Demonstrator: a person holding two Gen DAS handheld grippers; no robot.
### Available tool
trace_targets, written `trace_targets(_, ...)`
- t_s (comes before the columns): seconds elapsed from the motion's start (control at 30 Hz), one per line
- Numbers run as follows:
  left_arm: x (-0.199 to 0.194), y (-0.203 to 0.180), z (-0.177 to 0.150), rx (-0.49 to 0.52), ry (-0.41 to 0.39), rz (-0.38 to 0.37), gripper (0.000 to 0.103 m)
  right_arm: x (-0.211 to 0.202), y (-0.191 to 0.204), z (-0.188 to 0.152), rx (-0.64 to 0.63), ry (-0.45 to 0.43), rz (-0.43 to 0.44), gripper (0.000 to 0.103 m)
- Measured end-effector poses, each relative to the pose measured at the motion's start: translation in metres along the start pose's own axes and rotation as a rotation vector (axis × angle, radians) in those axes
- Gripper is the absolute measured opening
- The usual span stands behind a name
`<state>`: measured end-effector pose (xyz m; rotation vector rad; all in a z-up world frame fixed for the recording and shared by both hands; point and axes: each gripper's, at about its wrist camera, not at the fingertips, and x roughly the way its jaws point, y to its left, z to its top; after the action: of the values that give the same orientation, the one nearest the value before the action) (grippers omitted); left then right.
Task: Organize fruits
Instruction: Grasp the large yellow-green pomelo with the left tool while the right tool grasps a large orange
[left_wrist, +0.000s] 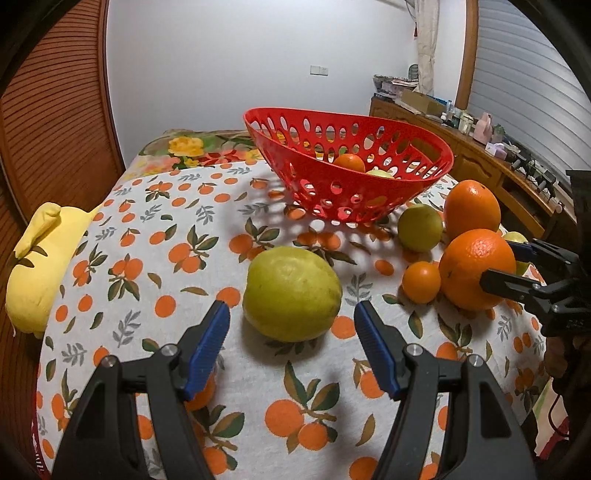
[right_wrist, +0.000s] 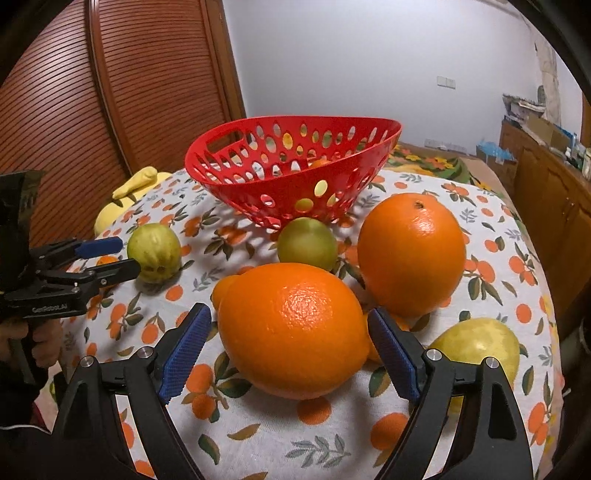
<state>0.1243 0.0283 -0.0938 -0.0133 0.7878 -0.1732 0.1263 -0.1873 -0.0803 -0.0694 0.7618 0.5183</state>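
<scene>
A red perforated basket (left_wrist: 347, 177) (right_wrist: 291, 173) stands at the back of the table, with an orange (left_wrist: 349, 162) and a green fruit inside. My left gripper (left_wrist: 291, 325) is open, its blue pads on either side of a yellow-green guava (left_wrist: 291, 293) (right_wrist: 154, 253) without touching. My right gripper (right_wrist: 290, 332) (left_wrist: 506, 262) is open around a large orange (right_wrist: 295, 330) (left_wrist: 476, 267). A second large orange (right_wrist: 412, 253) (left_wrist: 472, 206), a green fruit (right_wrist: 307, 243) (left_wrist: 420, 227), a small orange (left_wrist: 422, 281) and a yellow fruit (right_wrist: 480, 347) lie close by.
The table carries an orange-print cloth (left_wrist: 147, 236) (right_wrist: 258, 424). A yellow plush toy (left_wrist: 40, 266) (right_wrist: 125, 199) lies at the left edge. A slatted wooden door (right_wrist: 110, 92) stands behind, and a wooden cabinet (left_wrist: 491, 162) with clutter lines the right wall.
</scene>
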Motion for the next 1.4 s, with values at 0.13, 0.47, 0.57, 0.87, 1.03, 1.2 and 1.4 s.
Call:
trace_targets(0.13,0.003,0.004,-0.001,-0.004,0.006,0.000,0.070,0.009,0.000,0.001,-0.002,0.018,-0.009,0.089)
trace_targets(0.47,0.013,0.010,0.003,-0.013,0.020,0.003,0.070,0.014,0.004,0.000,-0.024,0.016,-0.033,0.090)
trace_targets(0.57,0.018,0.010,0.007,-0.017,0.027,-0.018,0.070,0.016,0.004,0.001,-0.026,0.015,-0.035,0.091)
trace_targets(0.87,0.030,0.004,0.012,-0.024,0.048,-0.045,0.070,0.021,0.008,0.002,-0.056,0.025,-0.056,0.092)
trace_targets(1.03,0.041,0.003,0.011,-0.020,0.071,-0.015,0.070,0.023,0.008,0.002,-0.065,0.029,-0.058,0.092)
trace_targets(1.2,0.050,0.007,0.011,-0.025,0.090,-0.020,0.070,0.026,0.010,0.002,-0.081,0.029,-0.069,0.093)
trace_targets(1.4,0.051,0.005,0.012,-0.018,0.076,-0.031,0.067,0.027,0.012,0.001,-0.100,0.028,-0.078,0.093)
